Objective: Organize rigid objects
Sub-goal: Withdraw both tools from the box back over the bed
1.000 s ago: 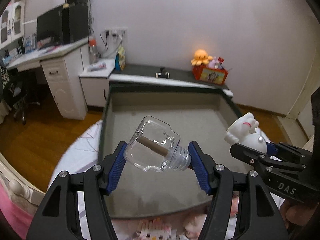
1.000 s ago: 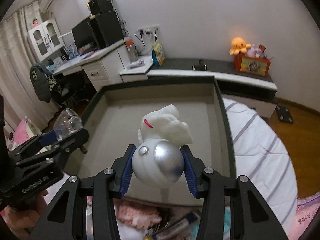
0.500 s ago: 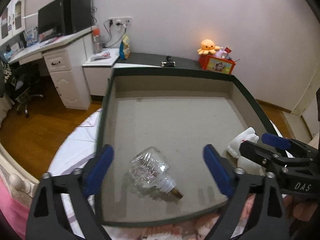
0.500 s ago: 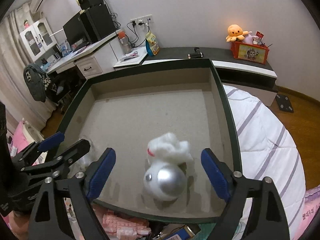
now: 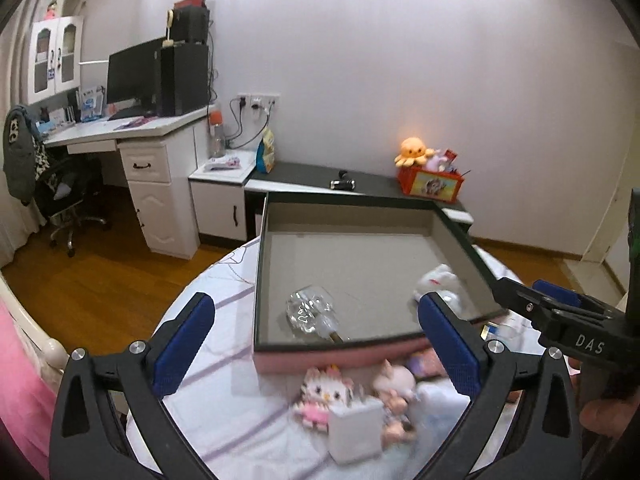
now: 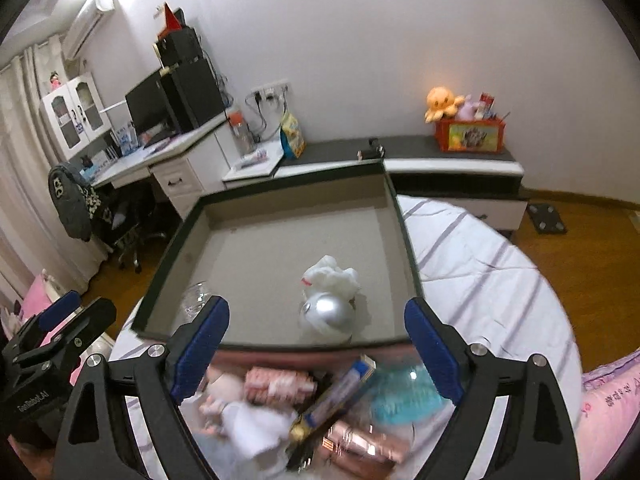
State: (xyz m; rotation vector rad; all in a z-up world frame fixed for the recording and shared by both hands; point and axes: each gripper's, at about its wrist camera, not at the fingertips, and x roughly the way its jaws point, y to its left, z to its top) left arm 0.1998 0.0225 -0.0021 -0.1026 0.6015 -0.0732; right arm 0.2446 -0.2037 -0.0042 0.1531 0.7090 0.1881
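Both grippers (image 5: 316,344) (image 6: 316,344) wide apart; clear glass bottle (image 5: 310,312), glossy white-silver figurine (image 6: 330,300) in felt-lined tray (image 5: 360,200).

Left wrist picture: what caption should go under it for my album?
Open left gripper hangs above toys on the bed, with a clear bottle lying in the tray.

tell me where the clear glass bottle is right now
The clear glass bottle lies on its side inside the tray, near the front-left corner in the left wrist view, across from the white and silver toy on the right.
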